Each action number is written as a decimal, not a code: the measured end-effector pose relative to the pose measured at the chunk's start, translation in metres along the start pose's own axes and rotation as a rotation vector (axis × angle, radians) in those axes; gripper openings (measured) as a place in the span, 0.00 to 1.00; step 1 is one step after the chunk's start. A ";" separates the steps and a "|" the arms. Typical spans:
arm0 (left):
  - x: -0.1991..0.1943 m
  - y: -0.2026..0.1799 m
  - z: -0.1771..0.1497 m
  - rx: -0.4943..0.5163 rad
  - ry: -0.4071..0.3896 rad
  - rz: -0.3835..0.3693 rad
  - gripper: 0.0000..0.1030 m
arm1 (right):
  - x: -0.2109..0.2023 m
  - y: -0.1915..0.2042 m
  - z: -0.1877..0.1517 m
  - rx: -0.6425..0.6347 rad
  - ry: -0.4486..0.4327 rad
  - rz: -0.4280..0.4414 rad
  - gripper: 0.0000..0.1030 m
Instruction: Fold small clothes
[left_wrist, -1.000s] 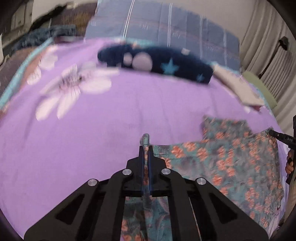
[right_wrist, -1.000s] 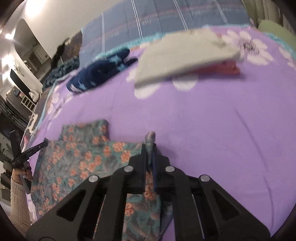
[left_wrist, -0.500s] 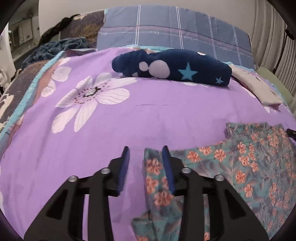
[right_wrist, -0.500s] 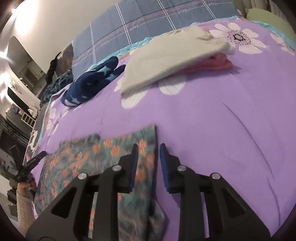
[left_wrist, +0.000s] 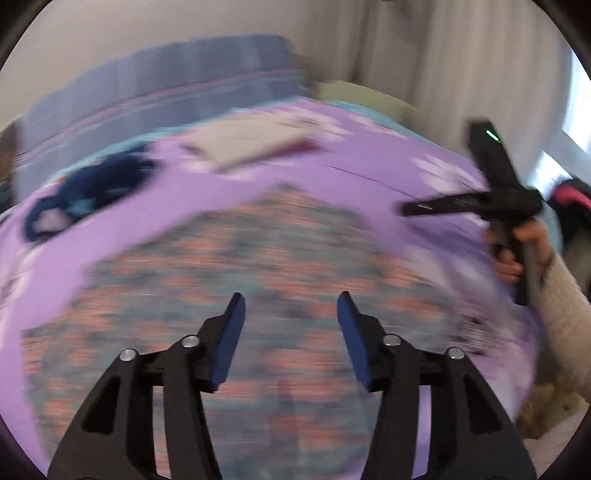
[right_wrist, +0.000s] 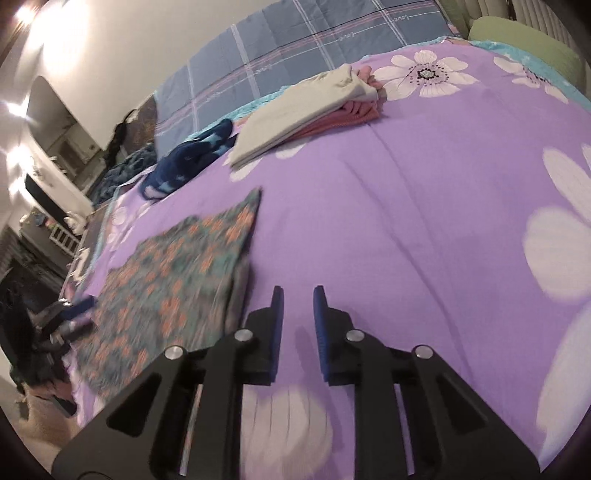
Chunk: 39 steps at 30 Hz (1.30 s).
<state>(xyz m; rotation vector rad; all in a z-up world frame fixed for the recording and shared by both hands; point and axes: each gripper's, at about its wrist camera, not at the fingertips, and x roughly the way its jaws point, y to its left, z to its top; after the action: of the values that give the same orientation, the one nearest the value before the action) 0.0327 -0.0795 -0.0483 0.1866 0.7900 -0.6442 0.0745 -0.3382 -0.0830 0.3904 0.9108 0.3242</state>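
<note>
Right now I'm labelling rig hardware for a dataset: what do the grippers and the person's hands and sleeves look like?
Both the left gripper and the right gripper have matte black angular linkages with silver pivot bolts and blue pads lining the fingers. From the left camera, the right hand grips a black handle with a small green light, below a cream knit sleeve.

Matt floral cloth garment (right_wrist: 177, 280) on smooth purple cloth bedsheet (right_wrist: 406, 206).

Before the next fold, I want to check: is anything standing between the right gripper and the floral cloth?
Nothing visible does. The right gripper is open over bare purple bedsheet, and the floral cloth lies just to its left.
</note>
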 end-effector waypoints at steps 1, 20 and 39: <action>0.007 -0.024 -0.002 0.032 0.024 -0.051 0.52 | -0.007 -0.002 -0.008 -0.005 0.003 0.012 0.17; 0.040 -0.030 -0.043 -0.038 0.200 0.176 0.60 | -0.028 0.044 -0.098 -0.365 0.118 0.295 0.40; 0.044 -0.032 -0.046 -0.059 0.184 0.199 0.63 | -0.038 0.044 -0.090 -0.397 0.133 0.315 0.36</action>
<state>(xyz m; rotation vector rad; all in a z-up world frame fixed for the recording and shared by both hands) 0.0091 -0.1076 -0.1090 0.2703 0.9527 -0.4187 -0.0253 -0.2982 -0.0863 0.1439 0.8894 0.8130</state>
